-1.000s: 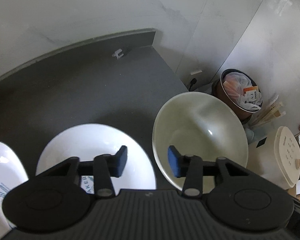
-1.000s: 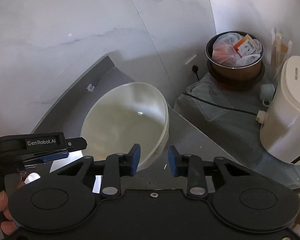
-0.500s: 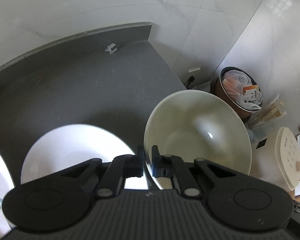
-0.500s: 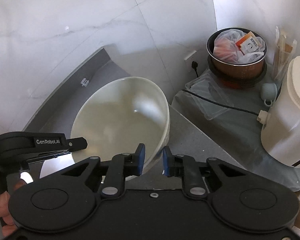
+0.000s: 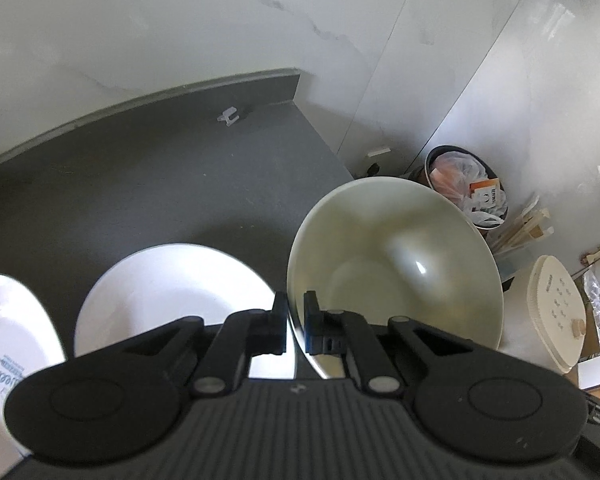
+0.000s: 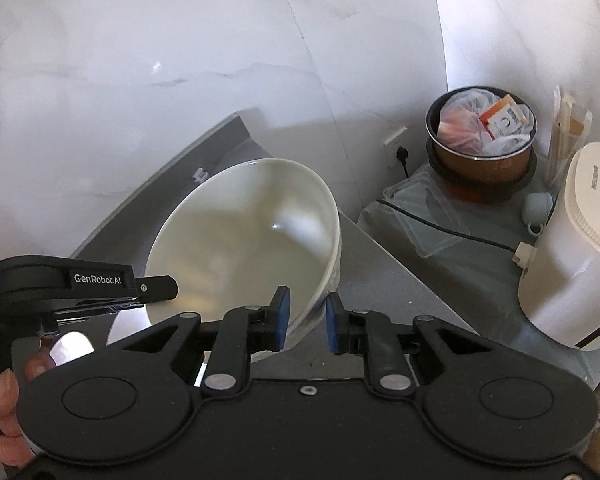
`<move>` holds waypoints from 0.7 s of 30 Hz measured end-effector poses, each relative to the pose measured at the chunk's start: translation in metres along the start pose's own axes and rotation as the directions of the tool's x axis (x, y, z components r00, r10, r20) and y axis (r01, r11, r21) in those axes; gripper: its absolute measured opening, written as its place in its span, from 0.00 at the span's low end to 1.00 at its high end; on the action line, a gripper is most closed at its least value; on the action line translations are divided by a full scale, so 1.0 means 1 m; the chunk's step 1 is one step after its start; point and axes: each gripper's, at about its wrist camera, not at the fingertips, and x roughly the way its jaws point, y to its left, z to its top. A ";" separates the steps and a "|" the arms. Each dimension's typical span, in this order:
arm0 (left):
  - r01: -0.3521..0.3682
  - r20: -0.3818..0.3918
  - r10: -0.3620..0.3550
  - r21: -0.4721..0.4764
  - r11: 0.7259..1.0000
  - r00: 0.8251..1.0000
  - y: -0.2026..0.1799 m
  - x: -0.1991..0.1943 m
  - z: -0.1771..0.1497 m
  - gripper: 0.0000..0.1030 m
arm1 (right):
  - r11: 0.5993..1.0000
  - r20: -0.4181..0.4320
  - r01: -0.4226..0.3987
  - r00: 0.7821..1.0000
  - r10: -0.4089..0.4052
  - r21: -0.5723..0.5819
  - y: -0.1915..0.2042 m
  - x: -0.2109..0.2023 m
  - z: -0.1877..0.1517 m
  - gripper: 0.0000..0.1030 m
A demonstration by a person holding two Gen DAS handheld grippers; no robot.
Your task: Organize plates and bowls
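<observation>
A cream bowl (image 5: 396, 256) hangs tilted over the right end of the dark counter (image 5: 140, 184). My left gripper (image 5: 295, 320) is shut on its near left rim. In the right wrist view the same bowl (image 6: 244, 232) has its right rim between the blue pads of my right gripper (image 6: 307, 318), which is shut on it. The left gripper (image 6: 156, 284) shows there at the bowl's left side, held by a hand (image 6: 4, 400). A white plate (image 5: 172, 280) lies on the counter left of the bowl. Another white plate with print (image 5: 4, 332) lies at the far left.
Right of the counter's edge, lower down, stand a brown pot stuffed with bags (image 6: 482, 136), a white appliance (image 6: 572, 248), a clear plastic tray (image 6: 424, 212) and a black cable (image 6: 440, 224). A small white clip (image 5: 230, 115) lies by the back wall.
The left gripper went from open to shut on the bowl's rim. The right gripper's jaws narrowed onto the opposite rim. The bowl has risen and tilted slightly.
</observation>
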 end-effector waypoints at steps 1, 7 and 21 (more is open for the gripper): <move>-0.001 0.006 0.001 0.000 1.000 1.000 -0.001 -0.005 -0.002 0.06 | 1.000 0.006 -0.004 1.000 0.004 -0.005 0.001 -0.004 0.000 0.18; -0.007 0.037 0.007 -0.017 1.000 0.999 -0.001 -0.036 -0.013 0.06 | 0.999 0.029 -0.026 0.999 0.027 -0.042 0.009 -0.031 -0.006 0.18; -0.016 0.106 0.025 -0.085 0.996 0.994 0.012 -0.111 -0.054 0.06 | 0.989 0.049 -0.124 0.991 0.128 -0.075 0.025 -0.088 -0.029 0.19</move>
